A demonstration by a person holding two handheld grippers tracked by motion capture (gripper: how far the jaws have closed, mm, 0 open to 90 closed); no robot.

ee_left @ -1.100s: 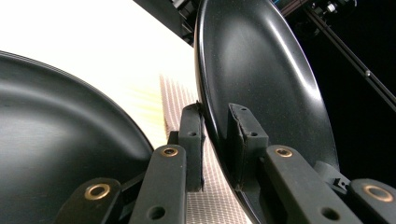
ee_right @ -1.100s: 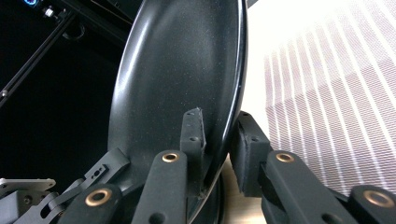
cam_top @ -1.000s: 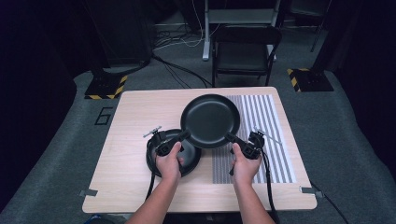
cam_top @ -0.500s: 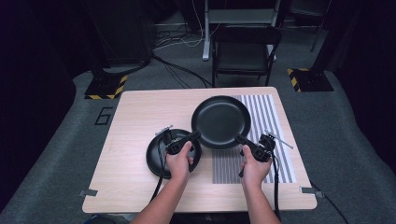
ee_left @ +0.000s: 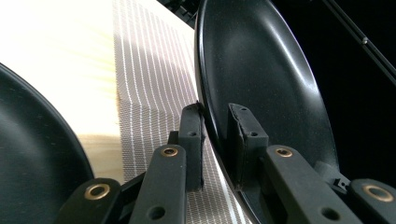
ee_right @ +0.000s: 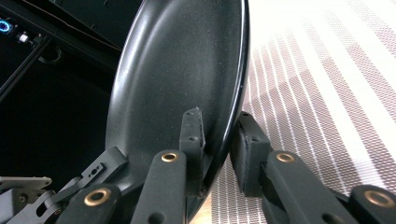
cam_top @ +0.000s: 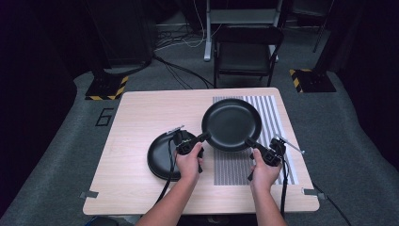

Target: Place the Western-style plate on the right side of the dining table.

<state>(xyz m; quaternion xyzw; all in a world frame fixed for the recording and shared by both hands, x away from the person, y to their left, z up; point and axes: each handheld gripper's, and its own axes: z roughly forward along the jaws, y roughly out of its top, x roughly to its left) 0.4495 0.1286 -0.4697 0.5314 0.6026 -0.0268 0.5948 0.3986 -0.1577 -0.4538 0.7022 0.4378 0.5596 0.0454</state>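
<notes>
Shifted rightward since the earlier frames, the round black non-stick pan (cam_top: 231, 124) now hangs over the striped grey woven placemat (cam_top: 277, 117), its rim clamped by the left gripper (cam_top: 203, 137) and right gripper (cam_top: 249, 142), clear of the second black dish (cam_top: 162, 157) but not yet set down.

I count two black pans: one (cam_top: 232, 124) held up between my two grippers, left (cam_top: 203, 137) and right (cam_top: 248, 141), and one (cam_top: 162, 157) on the single wooden table (cam_top: 136, 117). There is one striped placemat (cam_top: 275, 113) and one black chair (cam_top: 247, 49).
</notes>
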